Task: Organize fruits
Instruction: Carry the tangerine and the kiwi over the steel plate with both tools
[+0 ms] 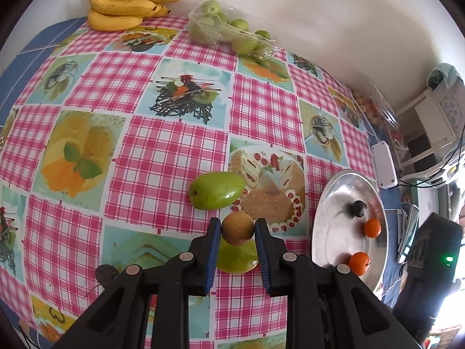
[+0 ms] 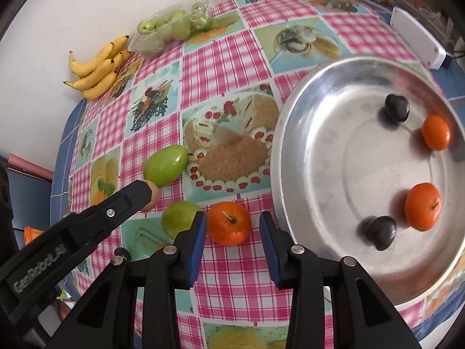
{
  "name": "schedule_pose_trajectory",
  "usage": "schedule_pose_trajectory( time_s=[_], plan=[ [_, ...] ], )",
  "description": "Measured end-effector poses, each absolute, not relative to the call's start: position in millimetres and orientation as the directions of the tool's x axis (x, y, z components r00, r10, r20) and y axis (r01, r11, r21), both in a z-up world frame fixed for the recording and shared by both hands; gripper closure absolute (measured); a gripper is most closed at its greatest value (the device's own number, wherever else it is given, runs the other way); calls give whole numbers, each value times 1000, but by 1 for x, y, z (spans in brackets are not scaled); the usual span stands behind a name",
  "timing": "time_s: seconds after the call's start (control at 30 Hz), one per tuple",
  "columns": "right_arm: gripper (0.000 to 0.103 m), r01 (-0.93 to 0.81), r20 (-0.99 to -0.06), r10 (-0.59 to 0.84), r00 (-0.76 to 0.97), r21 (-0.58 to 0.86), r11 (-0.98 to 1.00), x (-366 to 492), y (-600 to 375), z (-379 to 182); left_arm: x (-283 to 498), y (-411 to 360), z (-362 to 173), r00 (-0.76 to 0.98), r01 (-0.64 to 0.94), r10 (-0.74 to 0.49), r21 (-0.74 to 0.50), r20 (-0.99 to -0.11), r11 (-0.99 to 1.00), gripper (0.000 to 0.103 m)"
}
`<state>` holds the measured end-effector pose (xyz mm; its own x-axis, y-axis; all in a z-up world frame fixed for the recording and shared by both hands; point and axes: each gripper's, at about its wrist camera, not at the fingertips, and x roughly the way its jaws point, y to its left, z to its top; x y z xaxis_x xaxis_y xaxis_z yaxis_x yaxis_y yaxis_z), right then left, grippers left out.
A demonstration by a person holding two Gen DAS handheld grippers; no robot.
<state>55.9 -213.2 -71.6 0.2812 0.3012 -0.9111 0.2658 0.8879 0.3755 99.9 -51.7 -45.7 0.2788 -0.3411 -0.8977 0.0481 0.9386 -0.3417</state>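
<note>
L gripper (image 1: 237,229) fingers clamped on brown round fruit (image 1: 237,229), held over tabletop (image 1: 162,151). R gripper (image 2: 233,225) fingers apart, straddling orange (image 2: 229,223) at 12 o'clock, pads not touching. Metal tray (image 2: 308,93) at 2 o'clock, R hand nearer.

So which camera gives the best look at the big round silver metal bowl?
The right wrist view: the round silver metal bowl fills its right side, showing the whole inside. The left wrist view shows it squeezed narrow at the right edge.

Soft, even daylight, strong fisheye bending at dark corners, glare at lower right, slightly blurred tray (image 2: 305,110).
</note>
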Motion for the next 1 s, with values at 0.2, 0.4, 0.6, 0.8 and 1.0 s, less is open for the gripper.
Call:
schedule_pose_trajectory(
  time_s=[0.2, 0.4, 0.6, 0.8, 1.0],
  plan=[
    [64, 286, -910, 321, 261, 390, 875, 58, -210, -79, 101, -48, -48, 277, 37, -347, -351, -896, 936, 77],
    [66, 275, -912, 313, 265, 383, 882, 56, -207, -77, 102, -44, -50, 275, 26, -350, -356, -896, 934, 77],
    [66, 260, -895, 318, 312, 403, 878, 55, -208, -64, 102, -43, -47, 283, 19, -352, -362, -892, 932, 77],
    [66, 266, -874, 306, 377, 419, 868, 52, -219, -46, 102, -50, -41, 294, 37, -355, -361, -887, 932, 77],
    [66, 328, -873, 229, 431, 388, 861, 44, -248, -34, 101, -68, -35, 302, 92, -363, -352, -882, 932, 77]
  ],
)
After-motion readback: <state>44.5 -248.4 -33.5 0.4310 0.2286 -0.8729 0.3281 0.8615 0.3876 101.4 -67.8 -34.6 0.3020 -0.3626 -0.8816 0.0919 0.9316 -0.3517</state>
